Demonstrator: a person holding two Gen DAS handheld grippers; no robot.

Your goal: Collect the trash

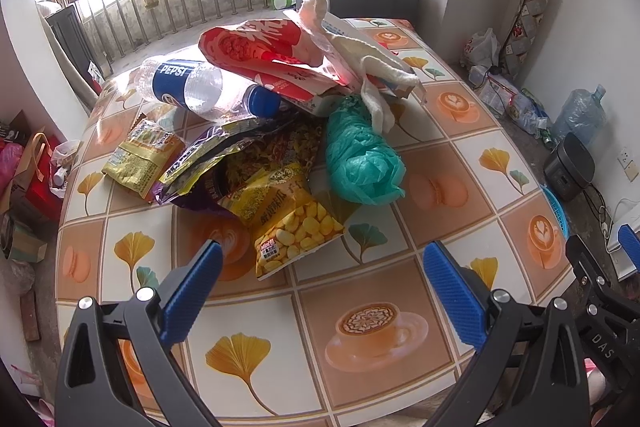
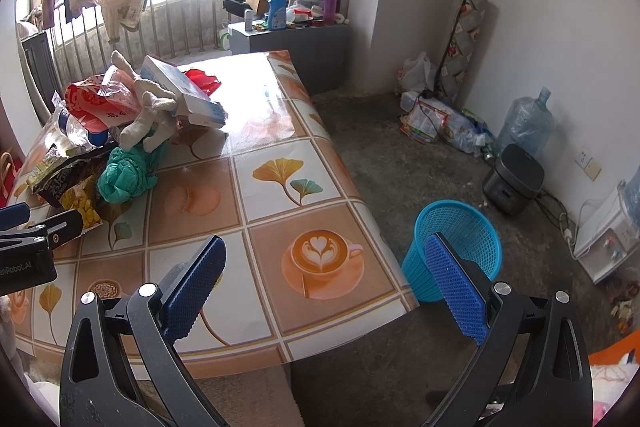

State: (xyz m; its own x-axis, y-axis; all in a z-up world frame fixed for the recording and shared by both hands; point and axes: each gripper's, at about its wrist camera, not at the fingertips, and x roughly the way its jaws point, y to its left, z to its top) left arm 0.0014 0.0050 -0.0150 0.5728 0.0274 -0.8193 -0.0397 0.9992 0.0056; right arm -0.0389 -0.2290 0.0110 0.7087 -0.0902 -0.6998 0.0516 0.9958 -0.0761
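Note:
A heap of trash lies on the patterned table (image 1: 360, 367): a clear Pepsi bottle (image 1: 192, 87), a red snack bag (image 1: 268, 55), a white rag (image 1: 360, 51), a crumpled teal bag (image 1: 360, 155), a yellow corn snack packet (image 1: 292, 231) and other wrappers (image 1: 144, 159). My left gripper (image 1: 322, 251) is open just short of the corn packet, holding nothing. In the right wrist view the heap (image 2: 120, 131) sits at the far left. My right gripper (image 2: 326, 247) is open over the table's right edge, empty. A blue mesh bin (image 2: 460, 239) stands on the floor beside the table.
A black rice cooker (image 2: 514, 179), a water jug (image 2: 528, 123) and floor clutter (image 2: 440, 123) line the right wall. A grey cabinet (image 2: 296, 43) with bottles stands behind the table. Bags and boxes (image 1: 28, 167) crowd the floor at left.

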